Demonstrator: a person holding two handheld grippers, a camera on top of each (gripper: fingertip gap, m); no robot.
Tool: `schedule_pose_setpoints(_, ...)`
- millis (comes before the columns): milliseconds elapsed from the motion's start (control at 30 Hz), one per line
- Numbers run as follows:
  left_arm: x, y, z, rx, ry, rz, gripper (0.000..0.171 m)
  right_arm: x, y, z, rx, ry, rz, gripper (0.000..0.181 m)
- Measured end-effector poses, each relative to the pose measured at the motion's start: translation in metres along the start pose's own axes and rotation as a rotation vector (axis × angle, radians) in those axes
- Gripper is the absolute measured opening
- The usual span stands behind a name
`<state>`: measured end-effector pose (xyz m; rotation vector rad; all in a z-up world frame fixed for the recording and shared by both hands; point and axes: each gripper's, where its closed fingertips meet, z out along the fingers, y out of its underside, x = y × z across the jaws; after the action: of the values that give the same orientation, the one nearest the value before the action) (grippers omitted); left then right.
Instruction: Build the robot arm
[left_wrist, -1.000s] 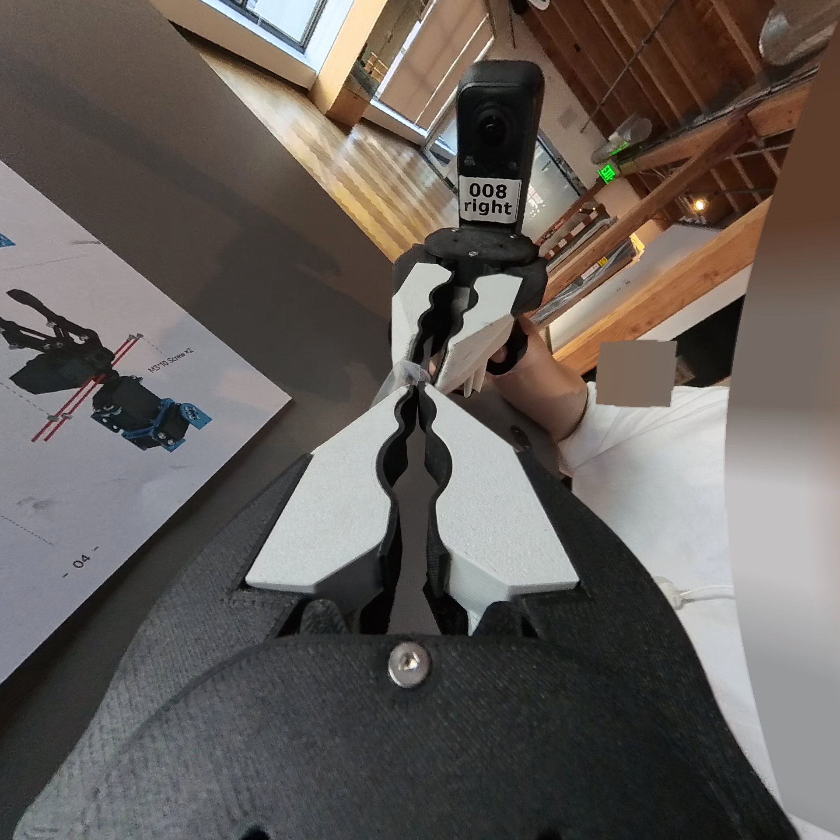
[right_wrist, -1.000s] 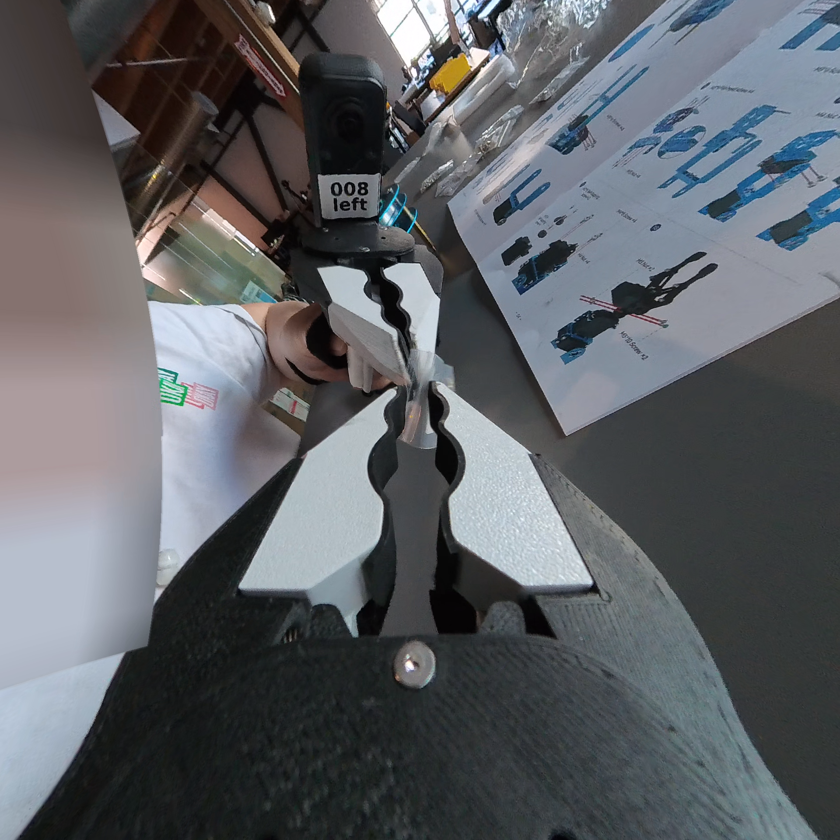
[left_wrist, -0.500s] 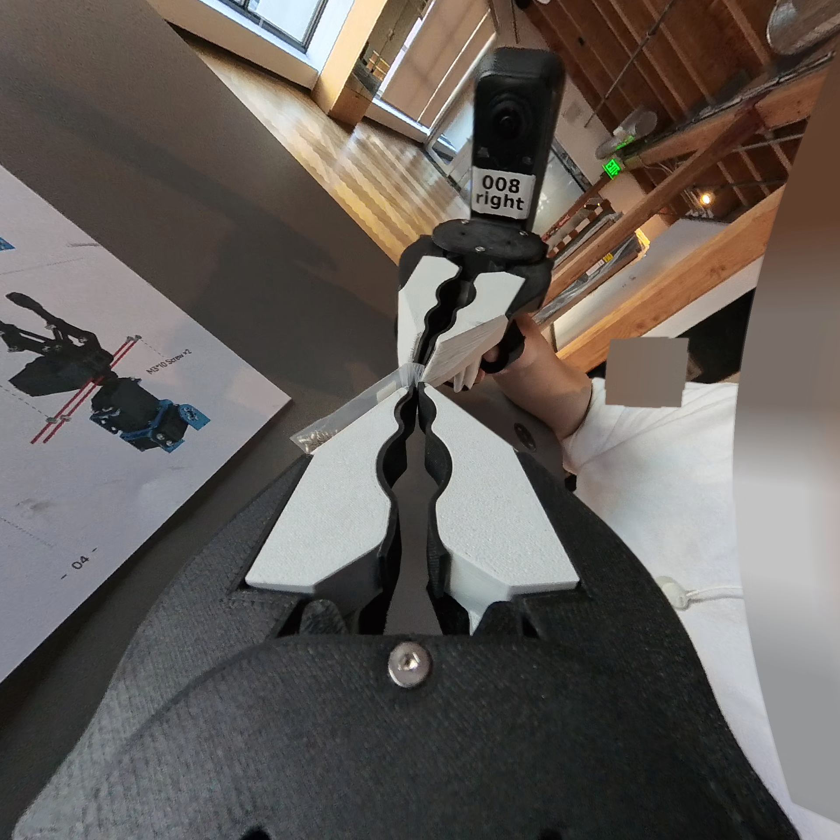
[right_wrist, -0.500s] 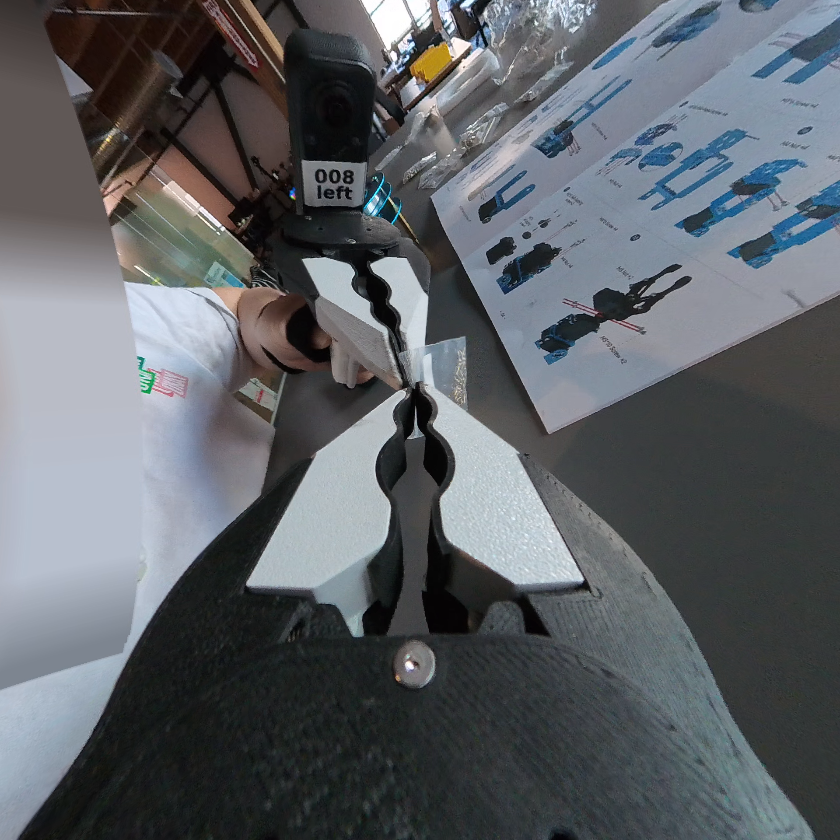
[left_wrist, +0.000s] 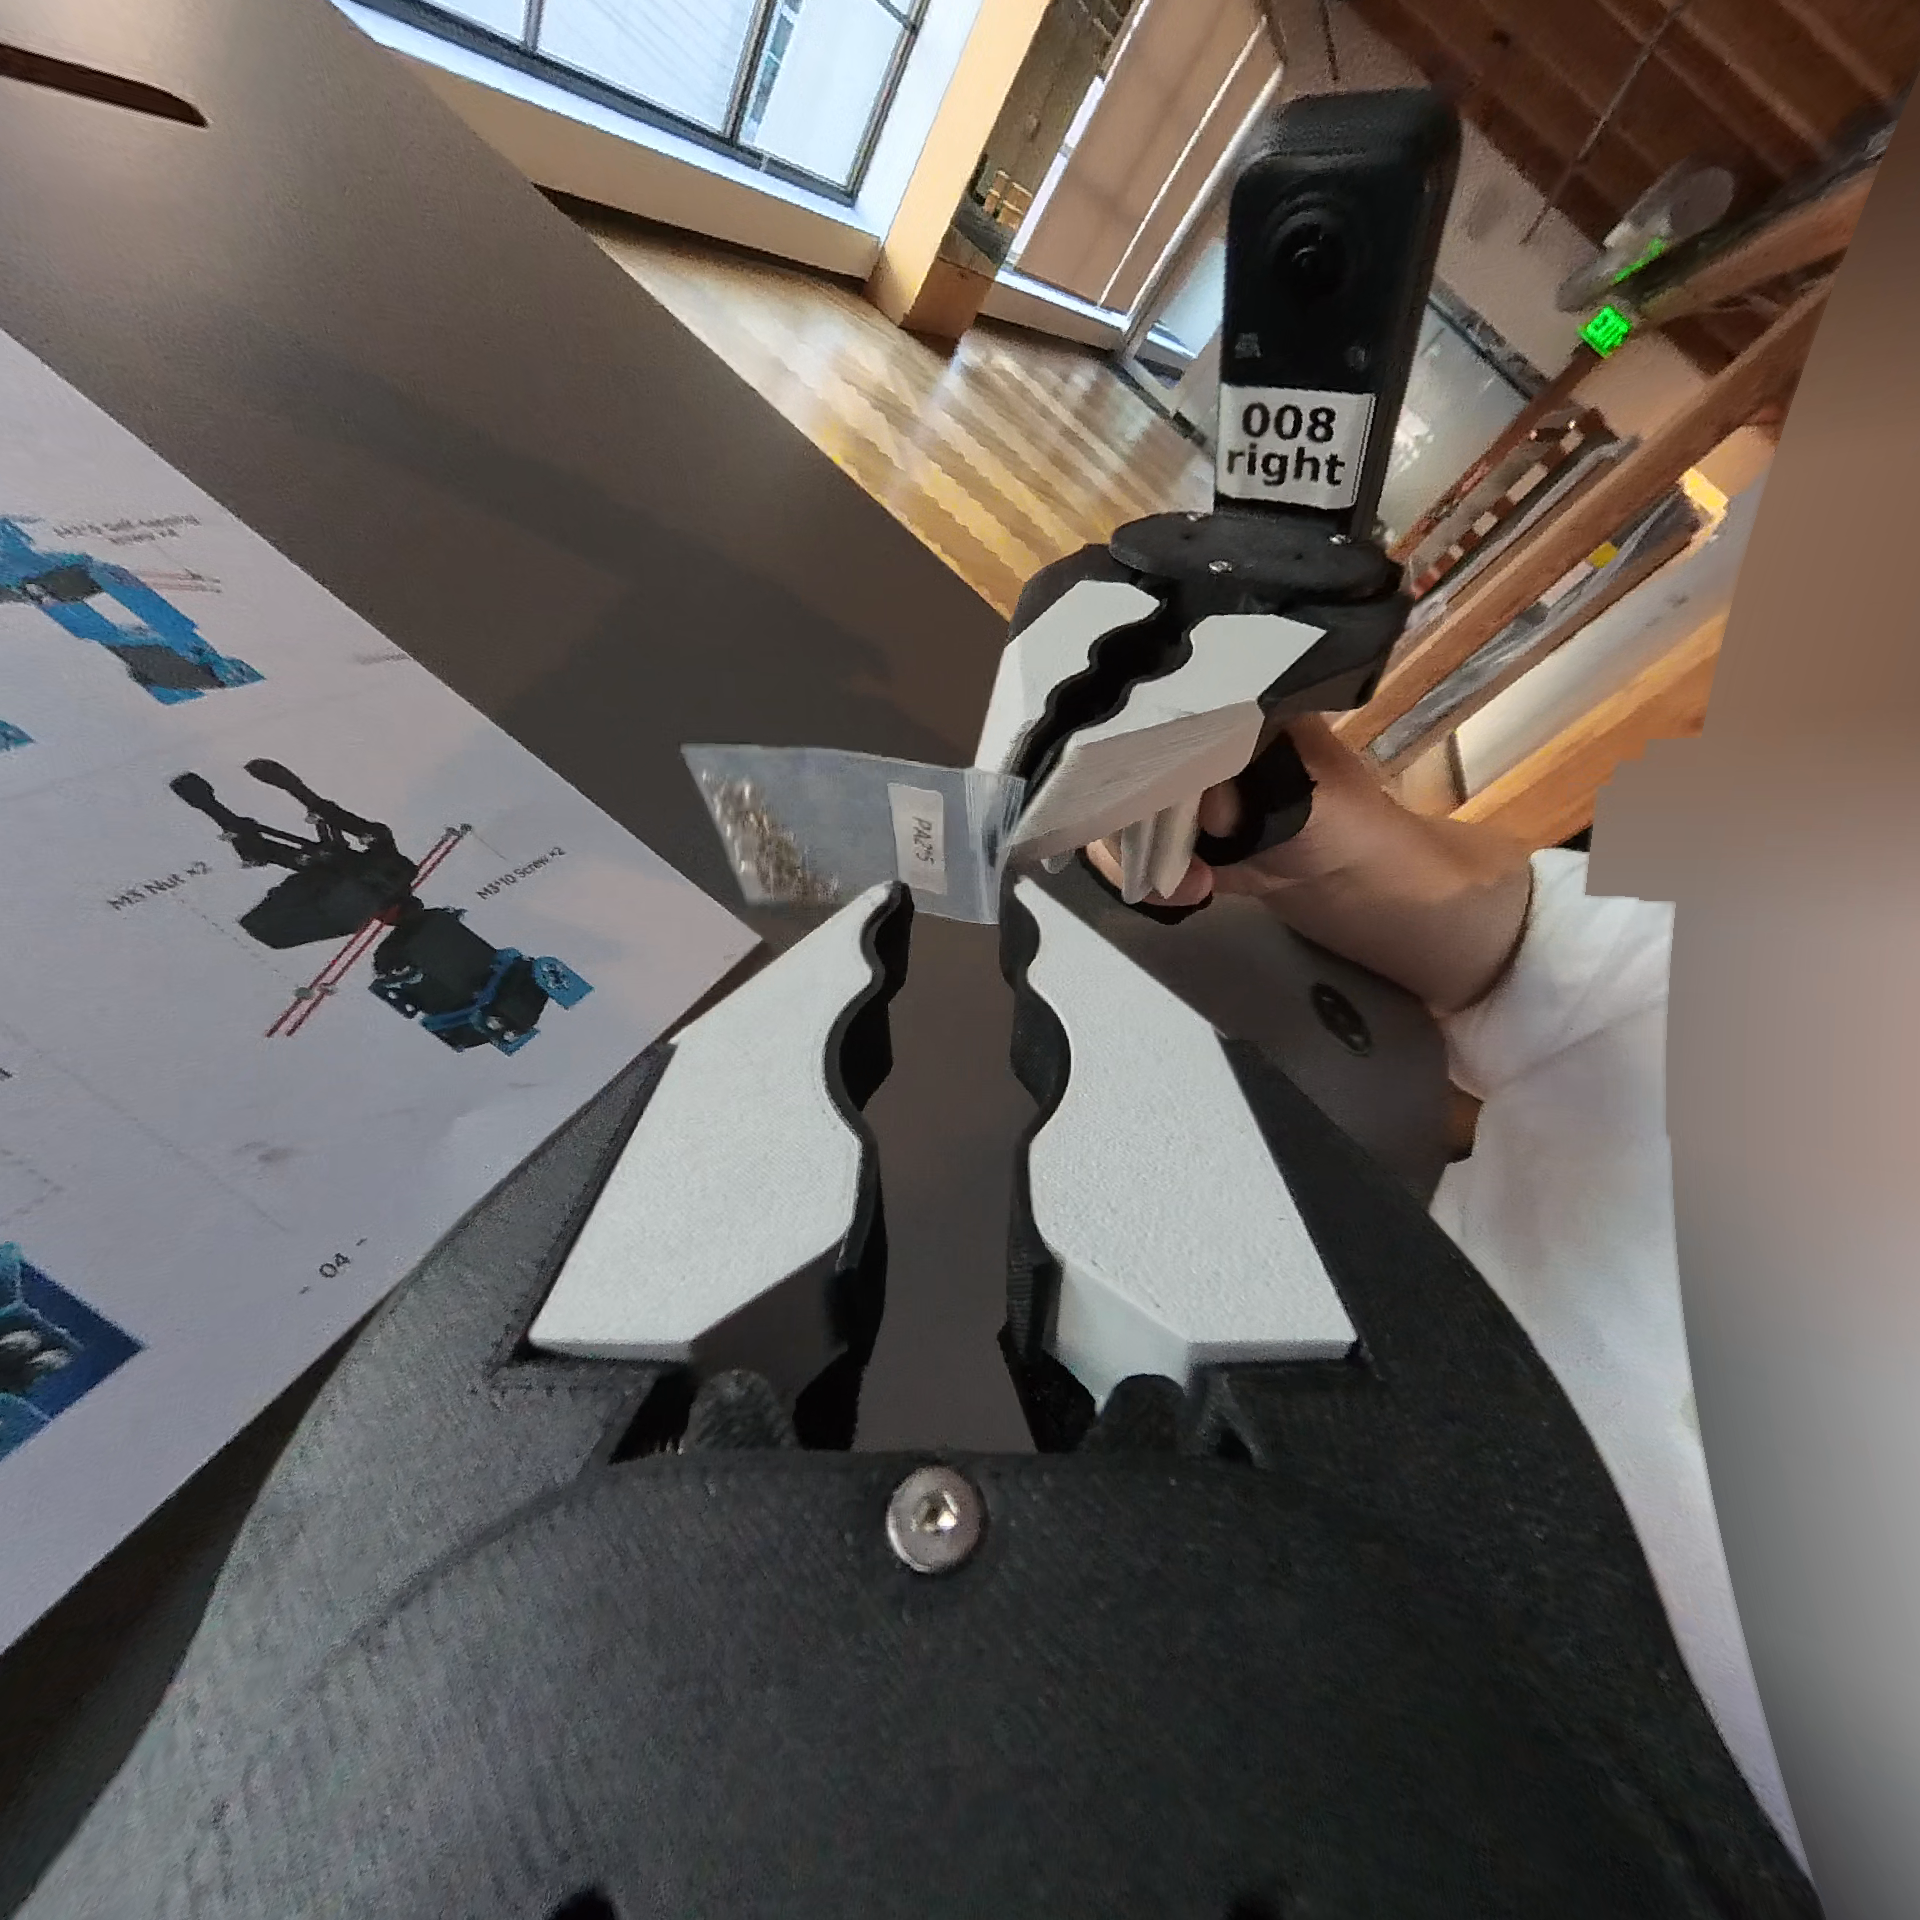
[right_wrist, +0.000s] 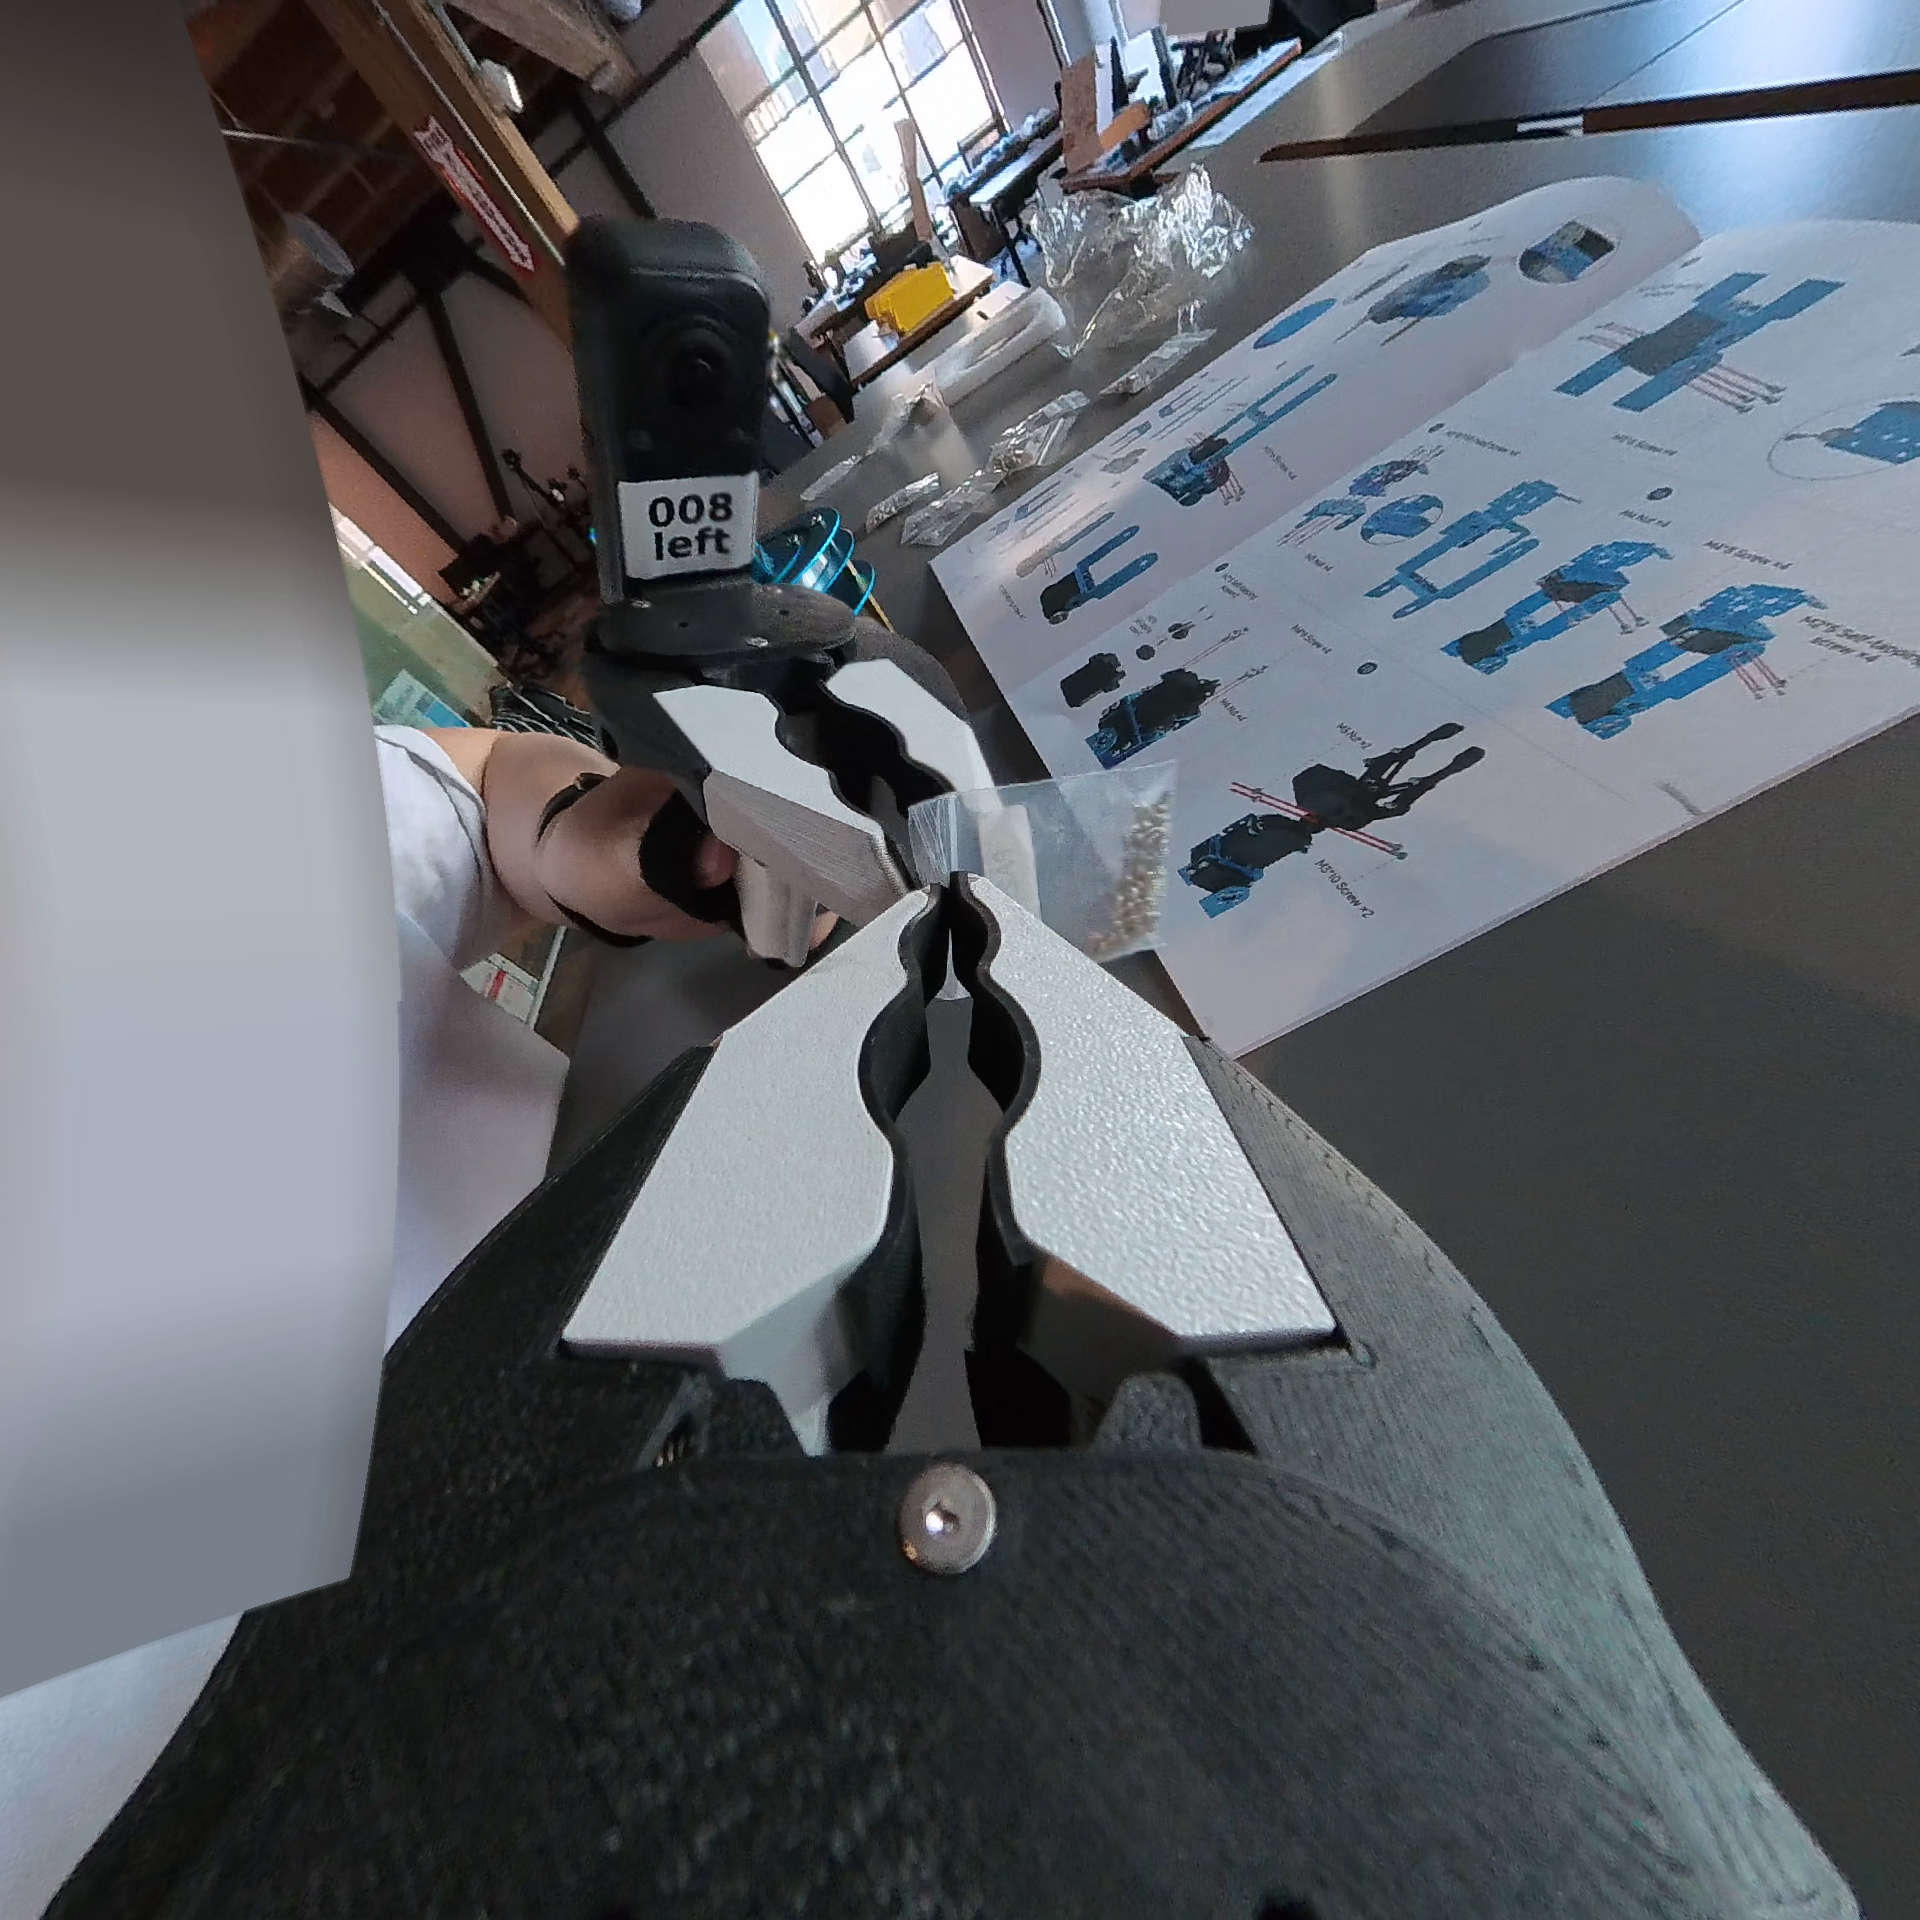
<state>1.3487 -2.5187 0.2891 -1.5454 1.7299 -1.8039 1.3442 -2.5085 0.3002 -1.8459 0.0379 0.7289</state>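
A small clear plastic bag (left_wrist: 831, 821) with small silver screws in one end and a white label hangs above the dark table. My right gripper (right_wrist: 951, 888) is shut on the bag's top edge; the bag (right_wrist: 1081, 862) sticks out to the right of its tips. In the left wrist view the right gripper (left_wrist: 1013, 826) pinches the bag's right end. My left gripper (left_wrist: 954, 899) is open, its tips just below the bag's labelled edge and not gripping it. Its fingers (right_wrist: 769, 790) show facing the right gripper, close to the bag.
A large white instruction sheet (left_wrist: 260, 935) with blue and black drawings lies on the dark table (right_wrist: 1558, 1143), also in the right wrist view (right_wrist: 1455, 623). Crumpled clear bags (right_wrist: 1132, 239) and a blue spool (right_wrist: 810, 566) lie farther back. A person's hands hold both grippers. Only a small space, under 4 cm, lies between the two pairs of fingers.
My left gripper has opened and let go of the bag. The bag now swings out flat, held only by the right gripper. The two grippers have drawn slightly apart.
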Motion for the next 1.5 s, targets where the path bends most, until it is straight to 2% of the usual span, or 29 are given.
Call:
schedule_pose_setpoints(167, 0.002, 0.003, 0.000, -0.027, -0.022, 0.076, 0.000, 0.005, 0.004, 0.003, -0.022, 0.042, -0.016, 0.000)
schedule_pose_setpoints(367, -0.007, 0.006, 0.000, -0.066, -0.069, 0.116, 0.000, 0.012, 0.007, 0.008, -0.029, 0.102, -0.028, 0.000)
schedule_pose_setpoints(500, -0.008, 0.010, -0.002, -0.129, -0.031, 0.116, 0.000, 0.014, 0.010, 0.010, -0.022, 0.073, 0.056, 0.000)
schedule_pose_setpoints(600, -0.016, 0.012, -0.001, -0.167, -0.067, 0.158, 0.000, 0.021, 0.013, 0.012, 0.011, 0.114, 0.097, 0.000)
schedule_pose_setpoints(800, -0.028, 0.007, -0.004, -0.156, -0.162, 0.204, 0.000, 0.030, 0.008, 0.016, 0.061, 0.230, 0.100, 0.000)
schedule_pose_setpoints(967, -0.036, 0.006, -0.006, -0.145, -0.158, 0.146, 0.000, 0.036, 0.009, 0.020, 0.071, 0.285, 0.132, 0.000)
schedule_pose_setpoints(1100, -0.038, 0.004, -0.007, -0.147, -0.205, 0.220, 0.000, 0.038, 0.008, 0.022, 0.085, 0.337, 0.127, 0.000)
schedule_pose_setpoints(1200, -0.036, 0.002, -0.007, -0.139, -0.194, 0.257, 0.000, 0.034, 0.005, 0.022, 0.121, 0.321, 0.140, 0.000)
schedule_pose_setpoints(1267, -0.031, -0.005, -0.009, -0.088, -0.179, 0.304, 0.000, 0.030, 0.002, 0.021, 0.143, 0.295, 0.128, 0.000)
schedule_pose_setpoints(1433, -0.034, -0.007, -0.009, -0.090, -0.238, 0.444, 0.000, 0.029, 0.008, 0.027, 0.081, 0.291, 0.102, 0.000)
schedule_pose_setpoints(1500, -0.034, -0.007, -0.010, -0.101, -0.241, 0.440, 0.000, 0.029, 0.008, 0.027, 0.079, 0.281, 0.112, 0.000)
